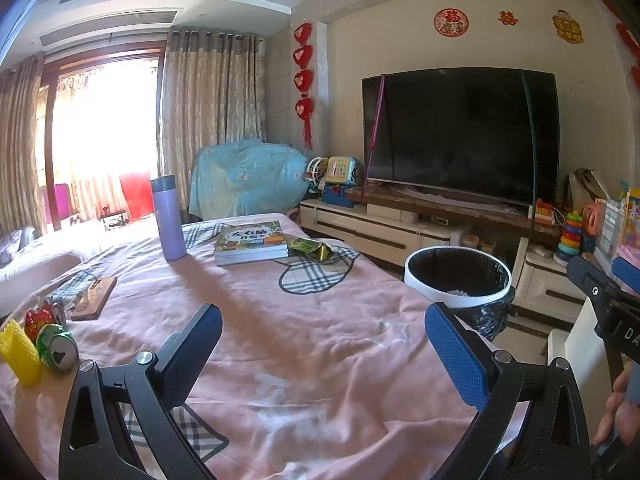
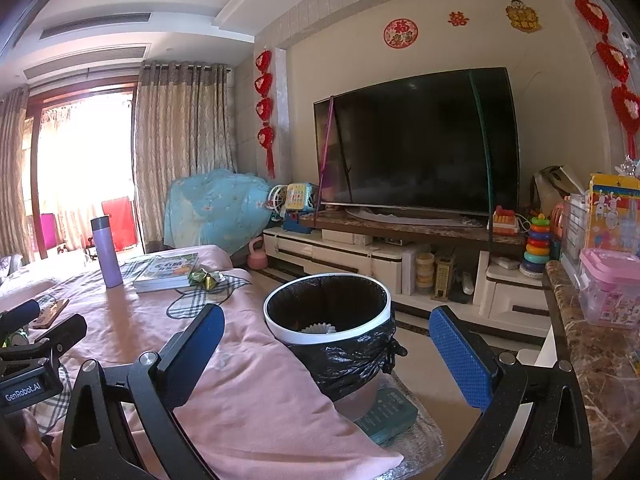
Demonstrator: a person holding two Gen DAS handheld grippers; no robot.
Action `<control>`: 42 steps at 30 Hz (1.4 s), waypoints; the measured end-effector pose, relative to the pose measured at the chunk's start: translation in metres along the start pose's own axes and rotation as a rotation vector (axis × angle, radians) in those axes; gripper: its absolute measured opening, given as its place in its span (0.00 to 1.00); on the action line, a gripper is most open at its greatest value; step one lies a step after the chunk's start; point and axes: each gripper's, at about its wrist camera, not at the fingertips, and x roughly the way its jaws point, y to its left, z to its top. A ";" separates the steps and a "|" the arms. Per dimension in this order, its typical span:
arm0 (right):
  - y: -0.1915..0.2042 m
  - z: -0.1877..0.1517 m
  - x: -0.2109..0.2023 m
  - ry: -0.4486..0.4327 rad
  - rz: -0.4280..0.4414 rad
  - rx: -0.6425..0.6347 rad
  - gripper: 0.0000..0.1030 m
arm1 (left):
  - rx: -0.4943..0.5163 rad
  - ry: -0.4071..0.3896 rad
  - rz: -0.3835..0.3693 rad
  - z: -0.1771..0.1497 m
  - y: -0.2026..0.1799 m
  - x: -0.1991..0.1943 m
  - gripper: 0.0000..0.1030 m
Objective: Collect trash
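Observation:
A white-rimmed trash bin lined with a black bag stands beside the pink-clothed table; something white lies inside. On the table's near left lie a crushed green can, a red wrapper and yellow foam netting. A green-gold snack wrapper lies by the books. My left gripper is open and empty above the table. My right gripper is open and empty, in front of the bin.
A purple flask, a stack of books and a wooden block sit on the table. A TV cabinet with toys lies beyond the bin. A marble counter with a pink box is at right.

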 end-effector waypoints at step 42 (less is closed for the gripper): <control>0.001 -0.003 0.002 0.003 0.008 0.003 1.00 | 0.001 0.000 -0.004 -0.001 0.001 0.001 0.99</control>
